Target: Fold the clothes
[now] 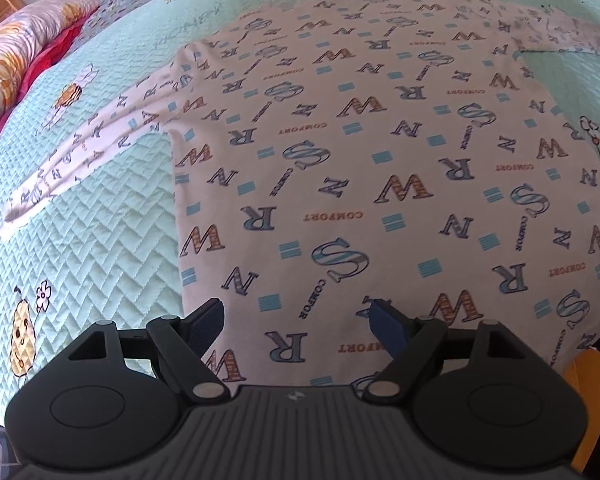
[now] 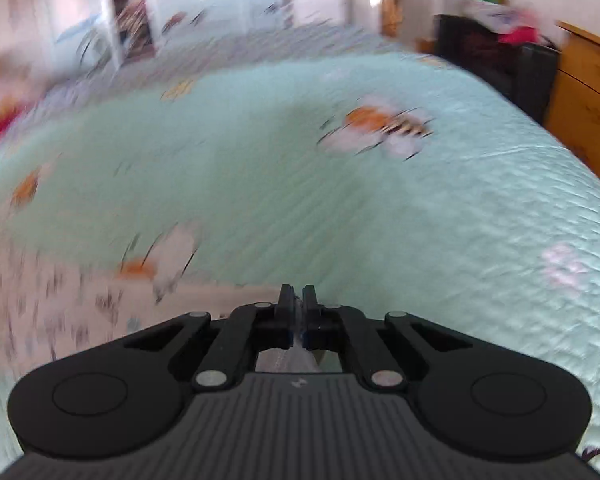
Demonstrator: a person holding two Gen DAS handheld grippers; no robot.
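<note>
Your letter-print shirt [image 1: 340,152] lies spread flat on the mint quilt [image 1: 100,248], one sleeve [image 1: 80,152] trailing out to the side. Your right gripper [image 2: 298,296] is pinched tight on a thin fold of pale cloth, apparently the shirt's edge, so carry it over low and even; your left gripper [image 1: 296,316] hangs wide apart over the hem, gripping nothing

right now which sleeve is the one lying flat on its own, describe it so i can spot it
Start at the mint quilted bedspread with bee prints, then find the white letter-print shirt spread flat across it. The sleeve is the narrow strip running off the shirt's shoulder toward the floral pillow. It alone is a thin white band lying on bare quilt.
</note>
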